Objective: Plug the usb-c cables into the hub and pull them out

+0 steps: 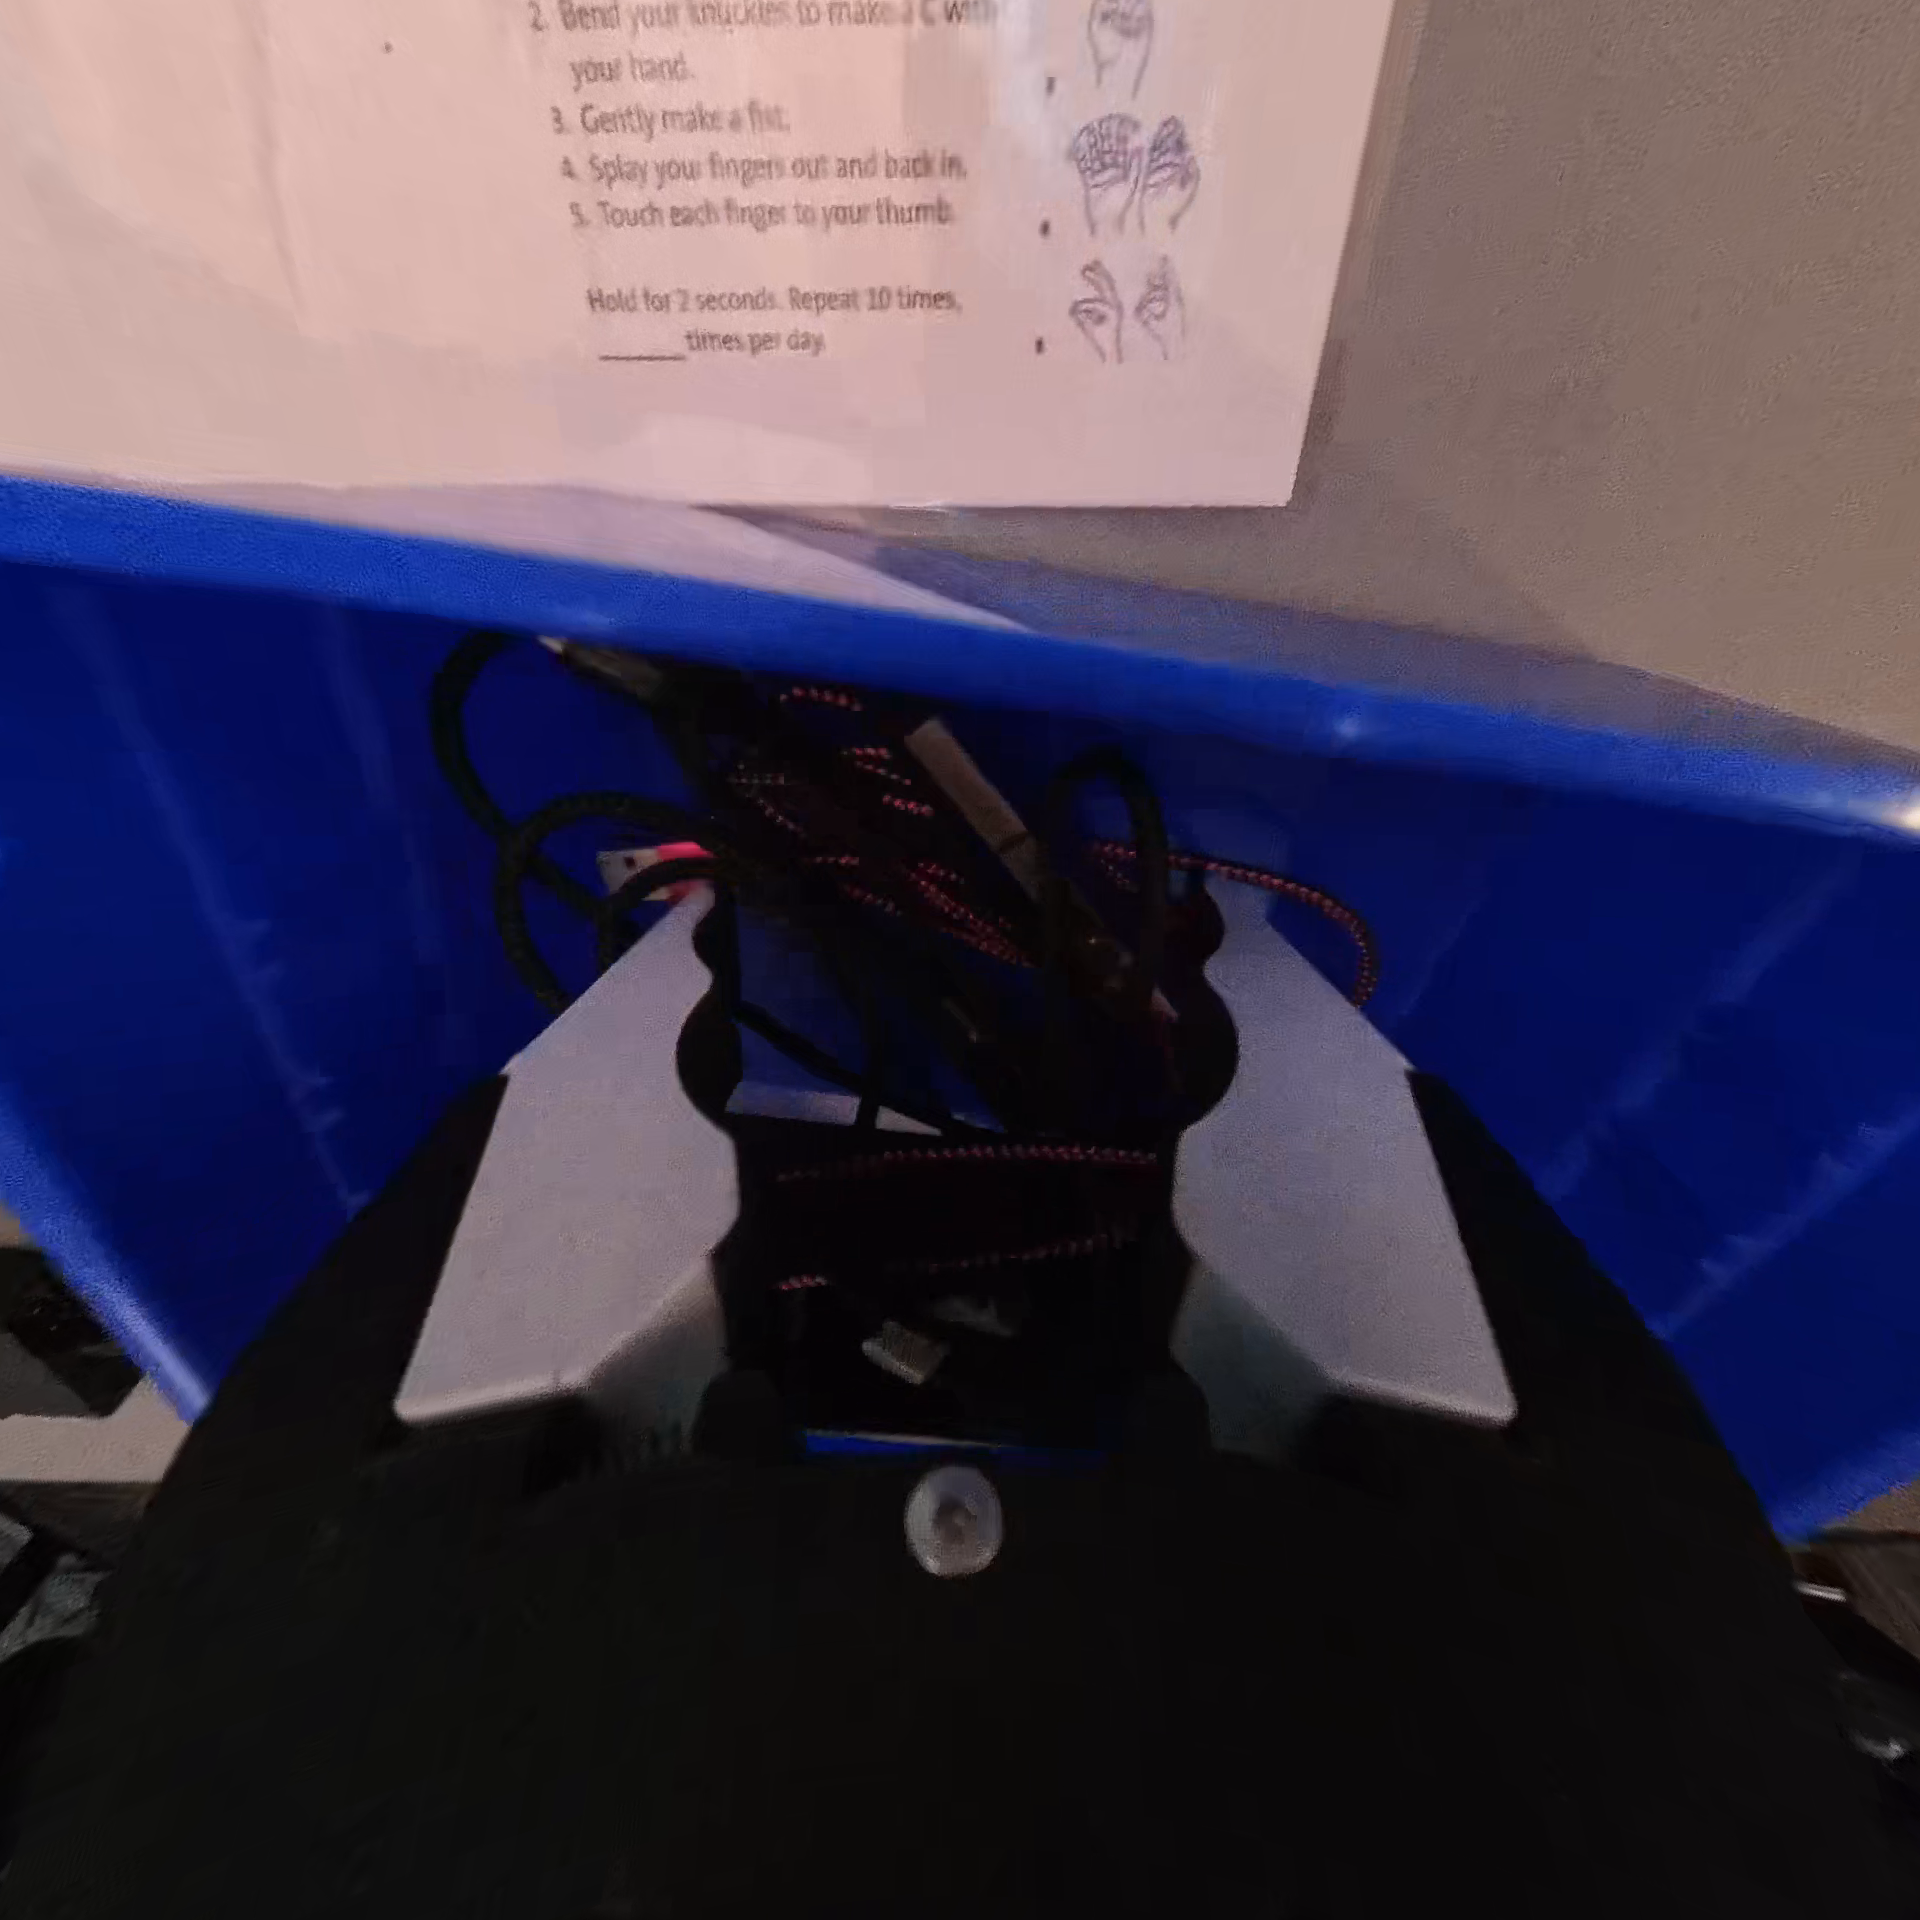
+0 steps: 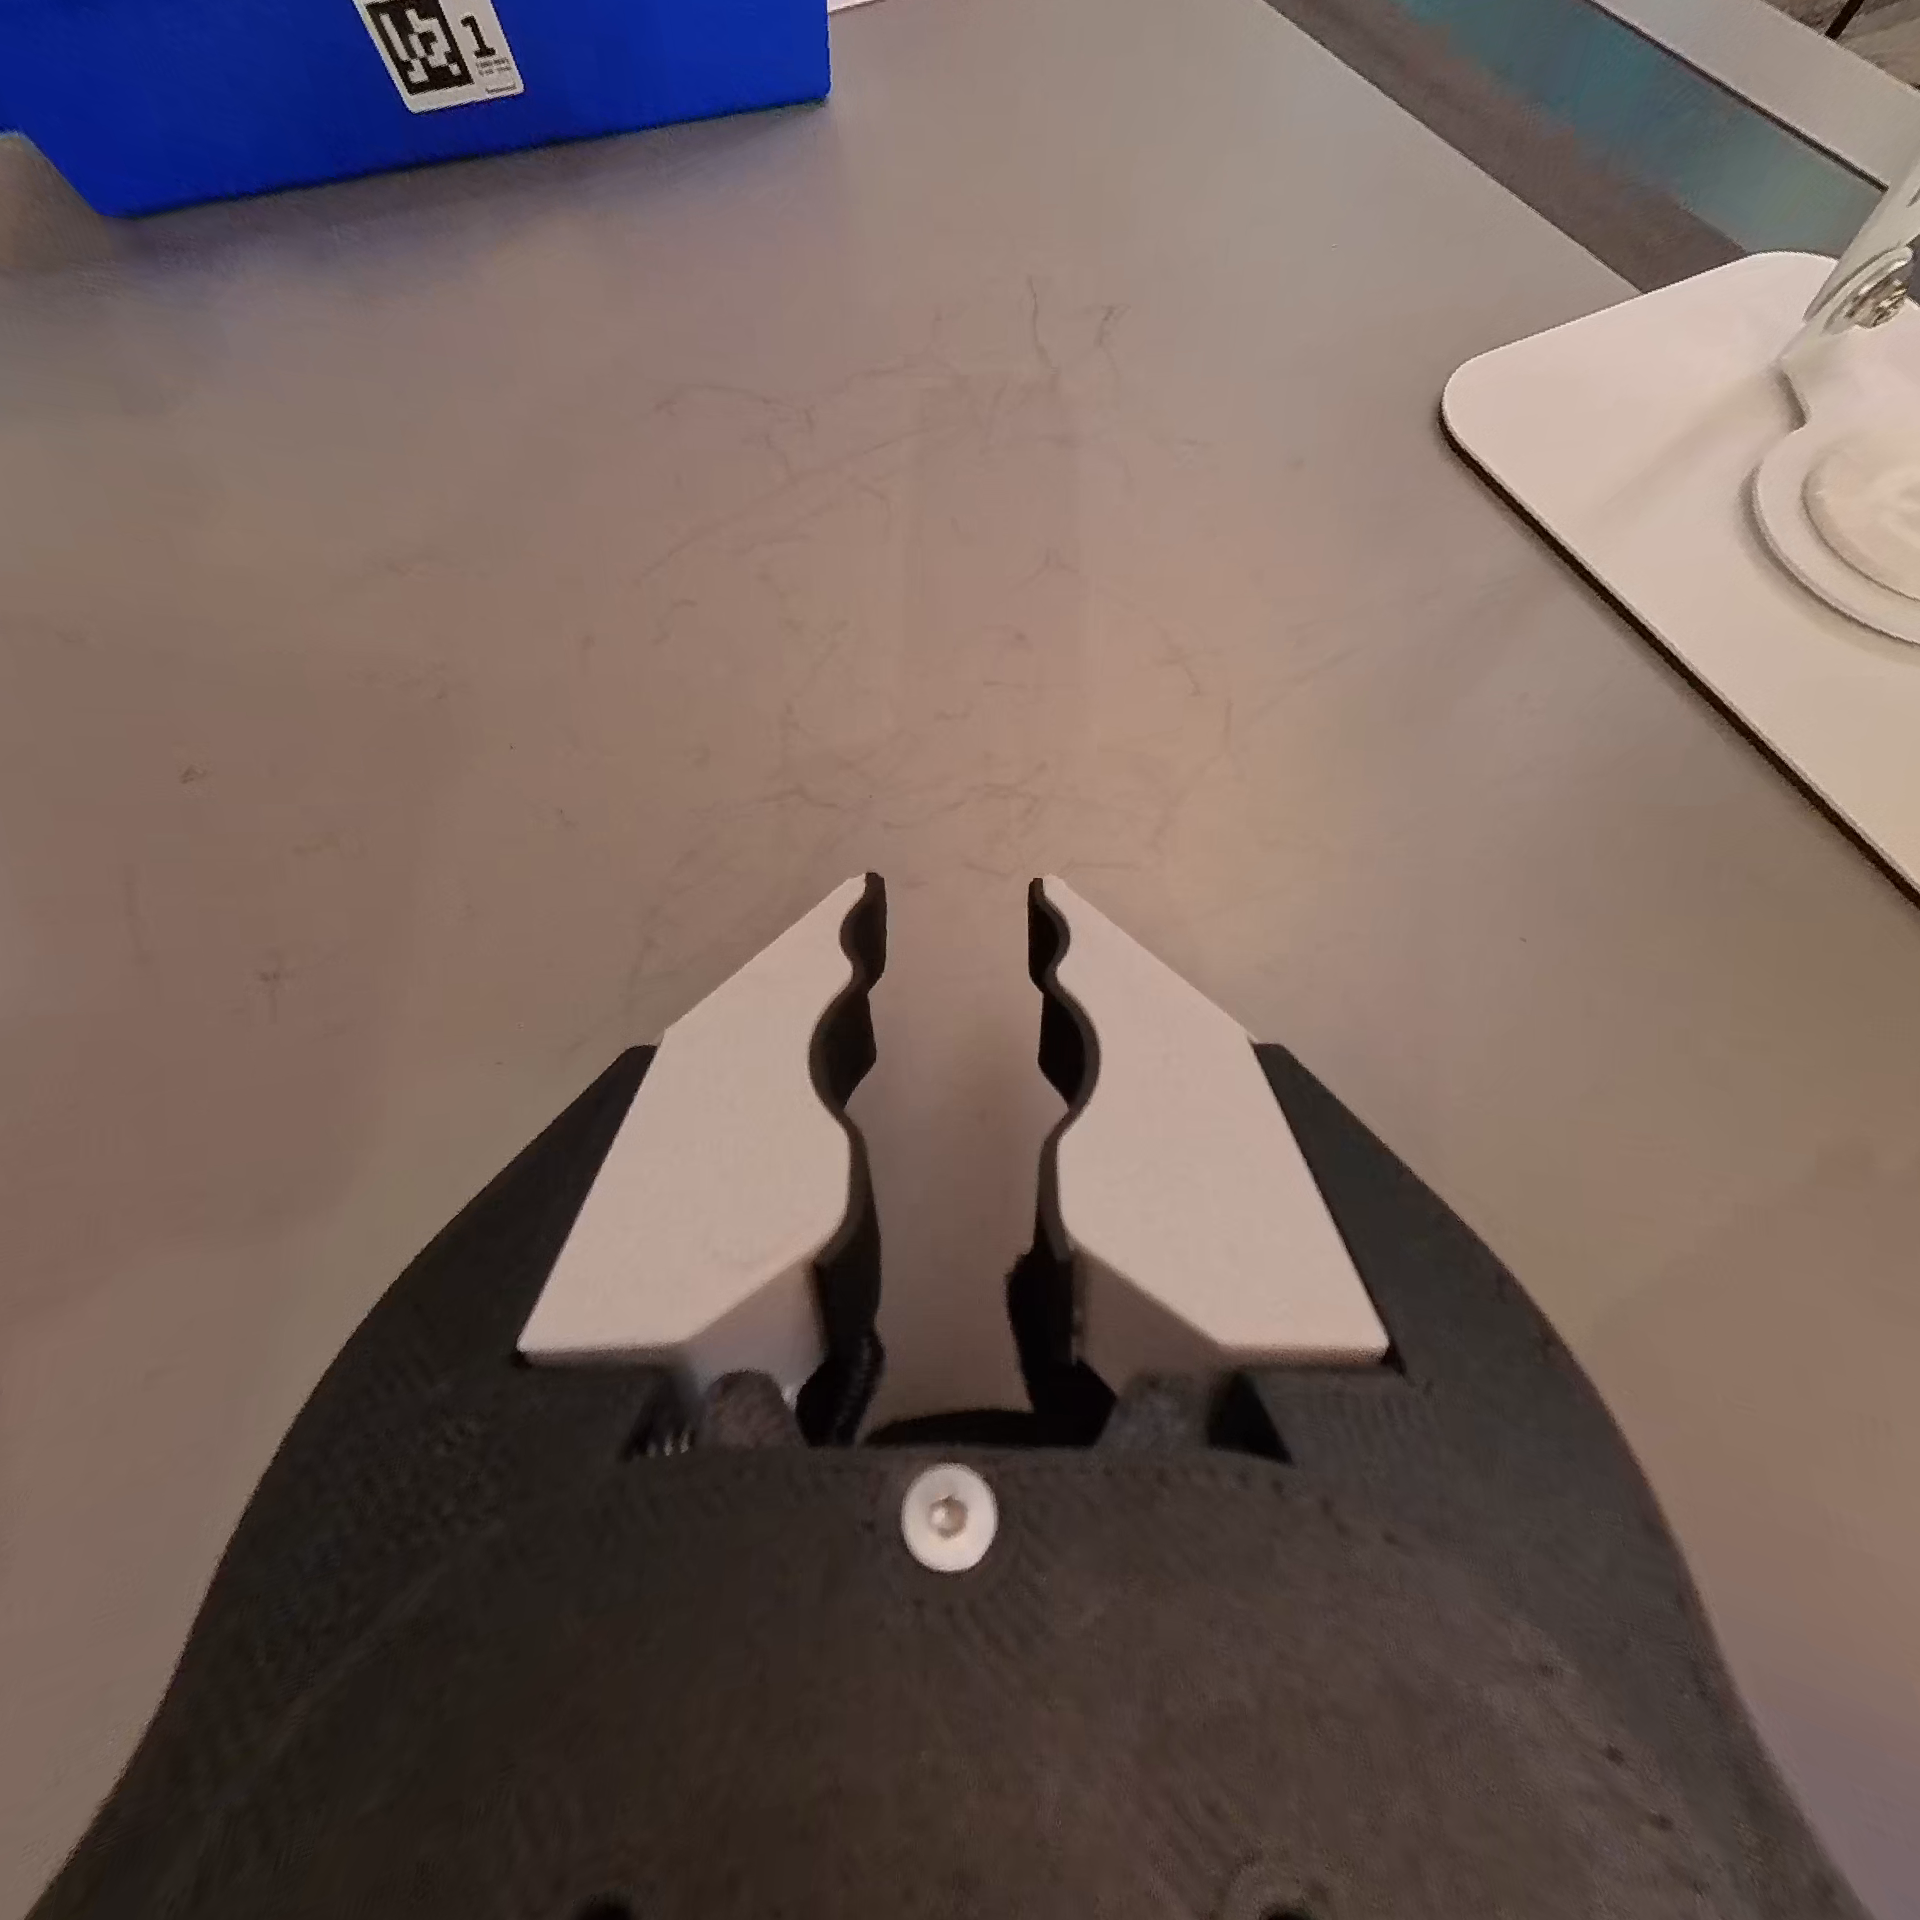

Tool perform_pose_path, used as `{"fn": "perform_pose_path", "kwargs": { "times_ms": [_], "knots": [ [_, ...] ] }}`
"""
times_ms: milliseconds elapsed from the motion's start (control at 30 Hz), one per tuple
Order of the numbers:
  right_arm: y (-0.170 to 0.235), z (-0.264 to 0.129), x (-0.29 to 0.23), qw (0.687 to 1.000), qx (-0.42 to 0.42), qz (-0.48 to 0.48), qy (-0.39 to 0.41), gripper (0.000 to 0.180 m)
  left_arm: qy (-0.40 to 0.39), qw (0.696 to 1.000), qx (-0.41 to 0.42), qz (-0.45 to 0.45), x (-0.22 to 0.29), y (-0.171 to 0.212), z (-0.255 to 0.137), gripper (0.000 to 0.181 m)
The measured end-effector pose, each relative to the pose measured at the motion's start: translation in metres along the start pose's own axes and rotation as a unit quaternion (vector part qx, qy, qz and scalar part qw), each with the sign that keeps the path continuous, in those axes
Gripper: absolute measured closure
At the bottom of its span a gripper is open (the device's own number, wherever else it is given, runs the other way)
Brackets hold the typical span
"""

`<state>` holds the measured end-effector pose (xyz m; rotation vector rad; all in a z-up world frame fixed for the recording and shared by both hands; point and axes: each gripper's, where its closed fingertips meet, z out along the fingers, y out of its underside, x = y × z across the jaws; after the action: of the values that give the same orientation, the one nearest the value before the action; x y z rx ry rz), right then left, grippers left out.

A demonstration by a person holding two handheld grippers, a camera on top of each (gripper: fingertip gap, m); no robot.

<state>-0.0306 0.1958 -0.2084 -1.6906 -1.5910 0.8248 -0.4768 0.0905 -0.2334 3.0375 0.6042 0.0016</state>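
Left tongs (image 1: 961, 914) agape inside blue bin (image 1: 260, 831), among braided cables (image 1: 935, 1153).

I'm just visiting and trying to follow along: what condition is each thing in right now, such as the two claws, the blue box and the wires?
Left gripper: open, reaching into the bin, nothing clamped.
Right gripper: open, empty, over bare table.
Blue bin: open-topped, holding cables.
Braided cables: tangled heap, black and red-flecked, loose in the bin.
Cable plug: unplugged, lying among the cables.
Table: scratched.
White stand base: resting flat on the table.
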Motion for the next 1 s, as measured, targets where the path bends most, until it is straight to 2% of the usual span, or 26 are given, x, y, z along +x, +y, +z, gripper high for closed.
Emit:
{"fn": "perform_pose_path", "kwargs": {
  "times_ms": [167,367,400,467,700,1000],
  "knots": [
    [-0.001,-0.002,0.002,1.0,0.003,0.002,0.003,0.155,0.002,1.0,-0.02,-0.016,-0.004,-0.001,0.008,0.101],
    [-0.003,-0.006,0.003,1.0,0.006,-0.004,0.01,0.155,0.011,1.0,0.01,-0.008,-0.007,-0.006,0.005,0.131],
    [-0.004,-0.006,0.003,1.0,0.007,-0.005,0.011,0.155,0.017,1.0,0.022,0.001,-0.004,-0.007,0.003,0.144],
    [-0.004,-0.007,0.004,1.0,0.009,-0.003,0.013,0.155,0.022,0.998,0.053,0.017,0.001,-0.011,-0.002,0.158],
    [0.0,-0.004,0.006,1.0,0.005,0.003,0.011,0.155,0.039,0.987,0.15,0.048,0.01,-0.01,-0.025,0.161],
    [0.004,0.001,0.006,1.0,-0.001,0.009,0.004,0.155,0.052,0.946,0.308,0.083,0.02,-0.007,-0.107,0.168]
  ]
}}
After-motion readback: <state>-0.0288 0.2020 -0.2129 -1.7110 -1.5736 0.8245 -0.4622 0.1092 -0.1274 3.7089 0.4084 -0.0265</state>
